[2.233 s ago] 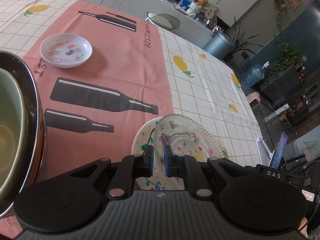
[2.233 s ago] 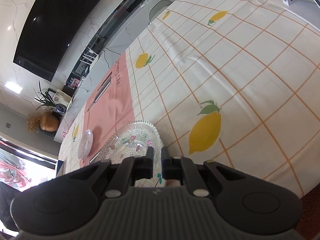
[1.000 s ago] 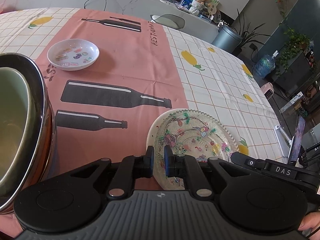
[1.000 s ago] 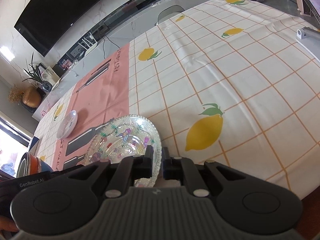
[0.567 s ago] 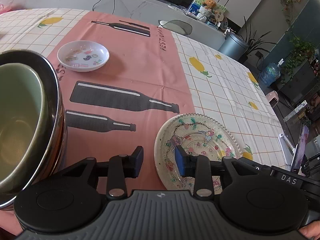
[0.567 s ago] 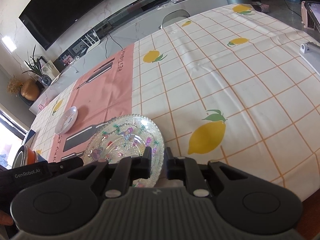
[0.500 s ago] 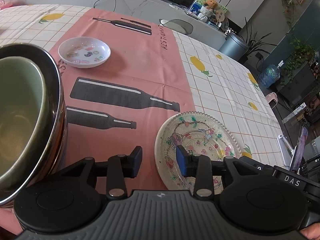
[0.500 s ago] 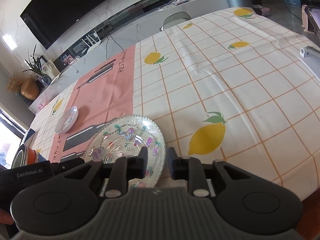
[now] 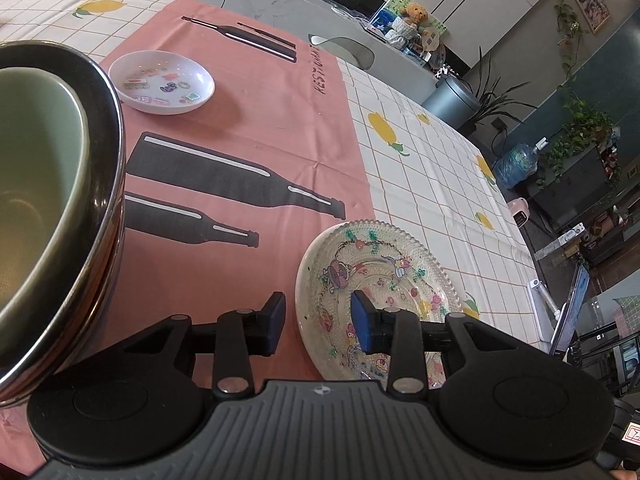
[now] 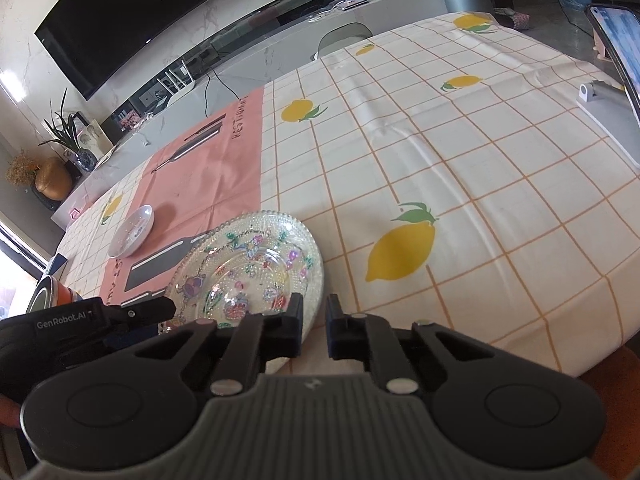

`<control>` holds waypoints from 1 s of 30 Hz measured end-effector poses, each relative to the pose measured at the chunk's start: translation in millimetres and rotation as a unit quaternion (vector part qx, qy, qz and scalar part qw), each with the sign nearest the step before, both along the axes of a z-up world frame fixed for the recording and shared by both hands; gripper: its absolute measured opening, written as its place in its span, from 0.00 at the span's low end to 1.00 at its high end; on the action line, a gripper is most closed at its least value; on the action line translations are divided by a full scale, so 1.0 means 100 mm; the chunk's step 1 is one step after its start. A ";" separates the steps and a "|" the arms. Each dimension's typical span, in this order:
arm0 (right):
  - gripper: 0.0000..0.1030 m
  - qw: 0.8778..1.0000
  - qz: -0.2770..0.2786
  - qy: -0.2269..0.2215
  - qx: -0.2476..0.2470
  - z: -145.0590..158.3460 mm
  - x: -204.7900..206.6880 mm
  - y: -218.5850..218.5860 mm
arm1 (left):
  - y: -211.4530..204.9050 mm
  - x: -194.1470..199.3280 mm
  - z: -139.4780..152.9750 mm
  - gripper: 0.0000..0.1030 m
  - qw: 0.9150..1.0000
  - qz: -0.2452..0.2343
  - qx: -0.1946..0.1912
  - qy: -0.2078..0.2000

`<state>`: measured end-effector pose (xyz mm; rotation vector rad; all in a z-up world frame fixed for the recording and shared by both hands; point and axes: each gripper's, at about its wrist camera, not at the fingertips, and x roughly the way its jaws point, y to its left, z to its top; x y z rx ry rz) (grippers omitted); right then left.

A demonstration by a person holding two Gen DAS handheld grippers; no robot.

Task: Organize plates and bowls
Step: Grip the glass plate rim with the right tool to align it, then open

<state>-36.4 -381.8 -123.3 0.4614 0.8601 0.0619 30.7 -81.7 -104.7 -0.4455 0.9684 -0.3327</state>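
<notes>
My left gripper [image 9: 318, 322] stands with its blue pads apart and its jaws are closing; the near-left rim of the glass plate [image 9: 376, 276] lies between them, but neither pad presses on it. One pad [image 9: 362, 320] hangs over the plate's patterned inside, the other over the pink runner [image 9: 248, 128]. My right gripper [image 10: 313, 326] has its jaws closing, a narrow gap between them, with nothing gripped; it sits just off the plate's edge at about five o'clock. The glass plate lies flat on the checked lemon tablecloth [image 10: 460, 168], straddling the seam with the pink runner. In the left wrist view, the small white dish [image 9: 161, 87] rests on the runner at eleven o'clock from the plate, well apart from it. At nine o'clock a green bowl [image 9: 36, 184] sits nested inside a dark metal bowl [image 9: 106, 152]. A phone on a stand [image 10: 612, 68] is at the table's far right edge.
</notes>
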 end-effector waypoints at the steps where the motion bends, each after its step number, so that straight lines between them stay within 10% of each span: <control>1: 0.03 1.000 0.002 -0.001 -0.002 0.01 0.01 0.01 | 0.00 0.00 0.00 0.35 1.000 -0.002 -0.002 0.000; 30: 0.02 1.000 0.009 0.013 -0.018 0.02 0.15 0.11 | -0.17 -0.04 0.05 0.17 0.995 -0.035 0.087 -0.026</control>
